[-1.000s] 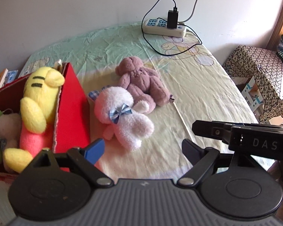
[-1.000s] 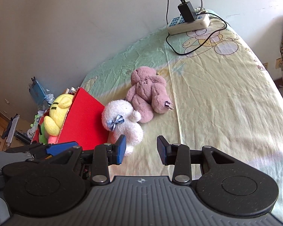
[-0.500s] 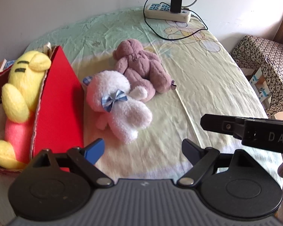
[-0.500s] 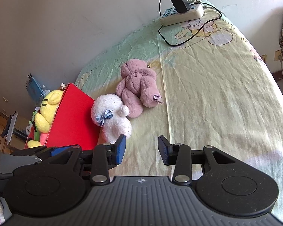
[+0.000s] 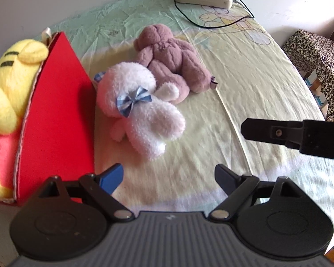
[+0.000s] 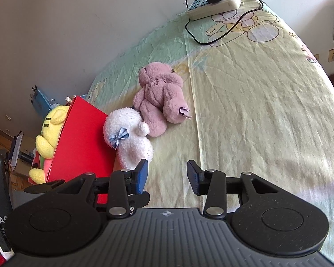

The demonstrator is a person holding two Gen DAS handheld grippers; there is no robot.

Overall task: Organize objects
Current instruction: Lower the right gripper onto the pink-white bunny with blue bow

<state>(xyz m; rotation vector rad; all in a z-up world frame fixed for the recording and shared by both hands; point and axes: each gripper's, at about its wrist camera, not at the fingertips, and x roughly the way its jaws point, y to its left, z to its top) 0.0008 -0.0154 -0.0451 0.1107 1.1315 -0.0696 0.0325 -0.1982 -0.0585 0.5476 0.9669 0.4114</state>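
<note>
White toy [image 5: 140,109] lies on the bed [image 5: 245,84], dead ahead of the left hand-held gripper [image 5: 168,175] and a bit up-frame, centred approx. between its two tips. Its long axis runs diagonal: head w/ blue bow toward the red box [image 5: 58,115], feet toward the near edge of the bed. So the jaw line crosses the body roughly side-on, which looks OK for a pinch across the belly.

Left hand-held gripper: spread wide, nothing between the tips, not touching the toy. Right hand-held gripper [image 6: 167,175]: also released, gap narrower, empty; in its own view the white toy [image 6: 129,138] sits up and left of its left tip, near but apart. In the left view the right unit comes in from the right edge, well off the toy. Judgement: left is the better placed of the two for this toy.

Pink bear [image 5: 167,55] lies just behind the white toy, touching it at the arm, further toward the wall side of the bed. Red box stands at the bed's left edge, the white toy's head against its wall; yellow toy [image 5: 11,84] already inside.

Likely step: go in for the white toy, then over to the box. Risk: the pink bear may get dragged along since they touch.
</note>
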